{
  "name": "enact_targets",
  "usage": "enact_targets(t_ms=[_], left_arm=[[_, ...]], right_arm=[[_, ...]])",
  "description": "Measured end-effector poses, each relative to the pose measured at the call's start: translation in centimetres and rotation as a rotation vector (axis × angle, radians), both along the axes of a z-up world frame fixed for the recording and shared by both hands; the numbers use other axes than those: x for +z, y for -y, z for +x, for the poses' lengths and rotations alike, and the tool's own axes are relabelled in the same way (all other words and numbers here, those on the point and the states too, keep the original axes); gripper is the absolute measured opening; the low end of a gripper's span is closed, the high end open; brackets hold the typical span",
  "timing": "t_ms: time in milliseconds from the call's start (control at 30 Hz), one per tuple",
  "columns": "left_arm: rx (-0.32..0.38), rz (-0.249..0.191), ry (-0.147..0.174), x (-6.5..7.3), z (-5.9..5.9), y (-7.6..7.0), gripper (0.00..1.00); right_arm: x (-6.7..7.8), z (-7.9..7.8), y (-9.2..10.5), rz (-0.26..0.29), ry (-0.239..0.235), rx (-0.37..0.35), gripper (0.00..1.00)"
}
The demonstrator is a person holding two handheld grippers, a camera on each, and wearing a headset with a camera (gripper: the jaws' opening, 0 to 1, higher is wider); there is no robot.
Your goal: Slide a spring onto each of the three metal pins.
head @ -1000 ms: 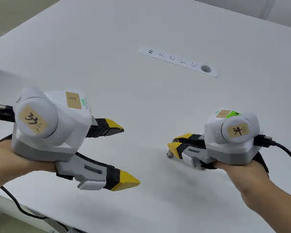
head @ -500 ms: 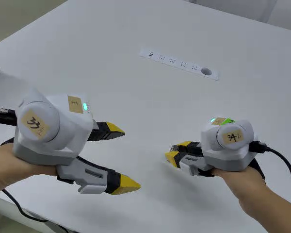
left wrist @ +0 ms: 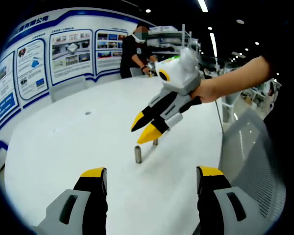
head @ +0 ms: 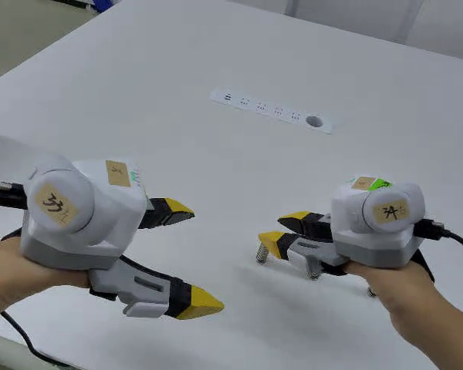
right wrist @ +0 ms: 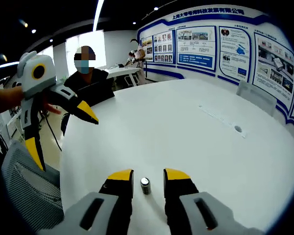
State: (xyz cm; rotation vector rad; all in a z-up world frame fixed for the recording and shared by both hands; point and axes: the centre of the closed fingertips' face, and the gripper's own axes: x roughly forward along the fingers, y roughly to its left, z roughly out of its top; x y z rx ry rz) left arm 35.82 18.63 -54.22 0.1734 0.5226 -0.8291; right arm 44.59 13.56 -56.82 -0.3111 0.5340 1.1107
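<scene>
A person's two hand-held grippers hover over a white table [head: 216,62]. The left gripper [head: 191,256] carries a round tan sticker with handwriting that seems to begin "33", and its yellow-tipped jaws are spread wide with nothing between them. The right gripper [head: 281,229] bears a handwritten sticker that cannot be read. Its jaws are parted by a narrow gap and grasp nothing. The nearest pin [head: 261,253] stands upright just under its tips with a coil showing on it. In the right gripper view it sits in line with the gap between the jaws, though contact cannot be judged.

A second pin [head: 314,268] stands beneath the right gripper's body. A third pin [head: 370,291] is beside the hand [head: 390,281] that holds it.

A power strip [head: 262,106] with a round hole [head: 315,121] lies flush in the tabletop, well beyond both grippers, with open surface between. Blue-framed wall boards [right wrist: 206,46] carry Chinese text too small to read. A mesh chair [left wrist: 255,156] stands at the table's near edge.
</scene>
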Motion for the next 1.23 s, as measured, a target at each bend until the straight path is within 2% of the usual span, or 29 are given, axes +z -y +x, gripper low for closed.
enact_targets(t_ms=[100,233,300,467,633,733,833,900,1100,1233], left_arm=[[0.005,-0.005,0.013,0.5,0.6,0.5,0.80],[0.000,0.007,0.028,0.9,1.3,1.2,0.85],[-0.001,0.000,0.033,1.2,1.5,1.6,0.86],[0.007,-0.036,0.045,1.9,2.1,2.1,0.89],[0.014,-0.031,0.052,2.2,2.5,2.1,0.91],[0.024,-0.028,0.062,2.5,2.7,1.9,0.92],[0.036,-0.030,0.075,2.7,2.7,1.6,0.93],[0.038,-0.031,0.086,2.8,2.5,1.4,0.94],[0.044,-0.017,0.085,3.0,2.2,1.0,1.00],[0.048,-0.026,0.084,3.4,2.0,0.9,1.00]], right_arm=[[1.5,0.2,1.8,0.011,0.032,-0.009,0.27],[3.5,0.5,5.4,0.022,0.078,-0.045,0.29],[4.1,0.4,7.5,0.010,0.102,-0.055,0.29],[4.5,-0.2,12.7,-0.023,0.118,-0.091,0.33],[4.4,-0.8,17.1,-0.039,0.109,-0.137,0.41],[4.6,-1.2,18.7,-0.031,0.103,-0.156,0.44],[5.1,-1.7,19.6,-0.017,0.108,-0.157,0.48],[5.4,-2.2,19.8,0.004,0.099,-0.152,0.54],[5.9,-3.2,19.9,0.032,0.088,-0.128,0.72],[5.7,-3.6,20.0,0.029,0.078,-0.116,0.79]])
